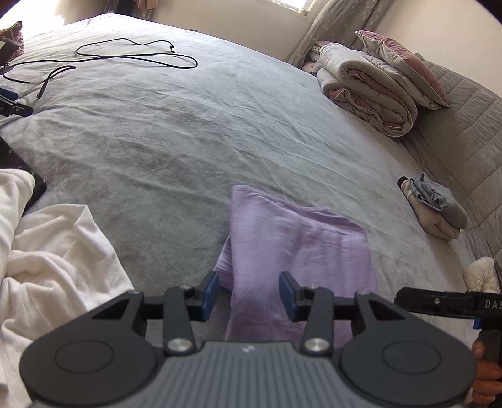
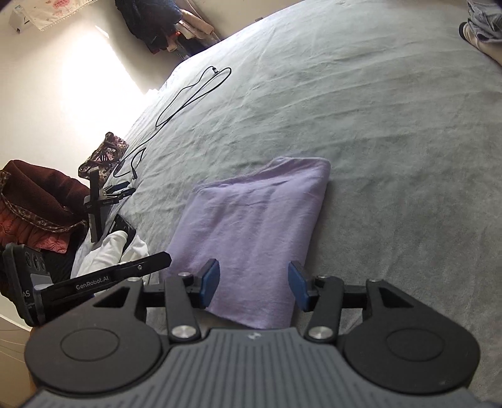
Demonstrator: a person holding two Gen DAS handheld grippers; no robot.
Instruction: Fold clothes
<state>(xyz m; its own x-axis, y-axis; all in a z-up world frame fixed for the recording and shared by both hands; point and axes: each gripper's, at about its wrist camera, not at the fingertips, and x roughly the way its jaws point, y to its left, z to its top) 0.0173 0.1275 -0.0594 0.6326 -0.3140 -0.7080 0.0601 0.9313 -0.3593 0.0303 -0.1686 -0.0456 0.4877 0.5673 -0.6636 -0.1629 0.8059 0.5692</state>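
Both tongs hang low over the near edge of the folded purple cloth [image 1: 298, 248], which lies flat on the grey bed [image 1: 188, 131]. The left tongs [image 1: 249, 295] and the right tongs [image 2: 254, 282] are both released, grasping nothing, side by side.

Home bedroom. Wide bed with wrinkled grey-green sheet [image 1: 188, 131] fills both views. Rolled grey-and-pink quilt [image 1: 367, 88] with pink-edged pillow [image 1: 404, 66] at upper right of left wrist view, patterned curtain [image 1: 329, 22] beside window above. Hanging dark clothes [image 2: 157, 22] at top of right wrist view; black charging cable [image 2: 188, 94] on sheet.
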